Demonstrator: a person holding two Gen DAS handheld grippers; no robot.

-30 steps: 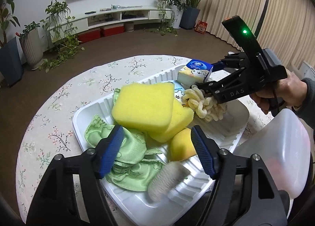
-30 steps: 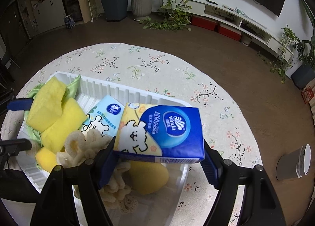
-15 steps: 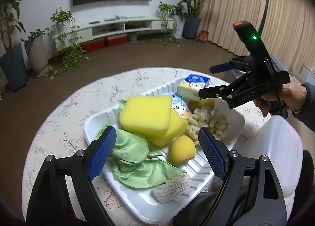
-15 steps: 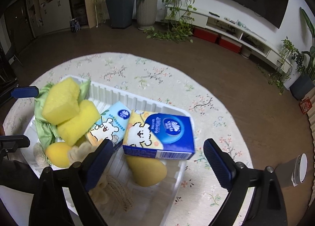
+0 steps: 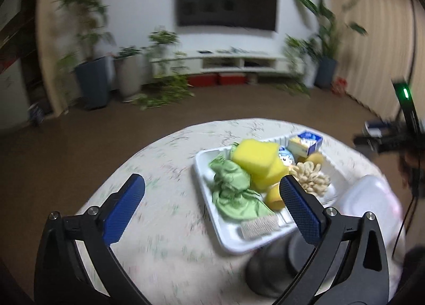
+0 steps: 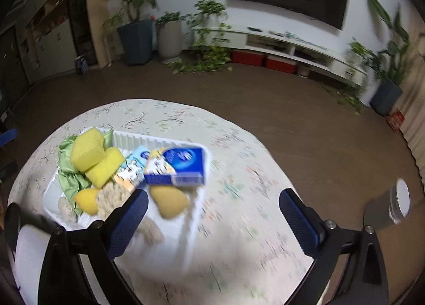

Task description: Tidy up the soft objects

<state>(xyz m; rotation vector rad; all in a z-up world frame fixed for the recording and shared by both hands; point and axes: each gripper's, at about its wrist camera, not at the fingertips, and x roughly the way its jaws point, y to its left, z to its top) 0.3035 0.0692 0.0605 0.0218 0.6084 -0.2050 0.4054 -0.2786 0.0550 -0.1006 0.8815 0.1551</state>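
Note:
A white ribbed tray on the round floral table holds yellow sponges, a green cloth, a blue tissue pack, a looped cream scrubber and a tan sponge. My left gripper is open and empty, pulled back left of the tray. My right gripper is open and empty, raised behind the tray's right end; it also shows in the left wrist view.
A translucent white box stands right of the tray. A dark round object sits at the table's near edge. A grey bin stands on the floor. Plants and a TV shelf line the far wall.
My right gripper opened, left the tissue pack in the tray and drew back. My left gripper also rose and drew back to the left, away from the tray.

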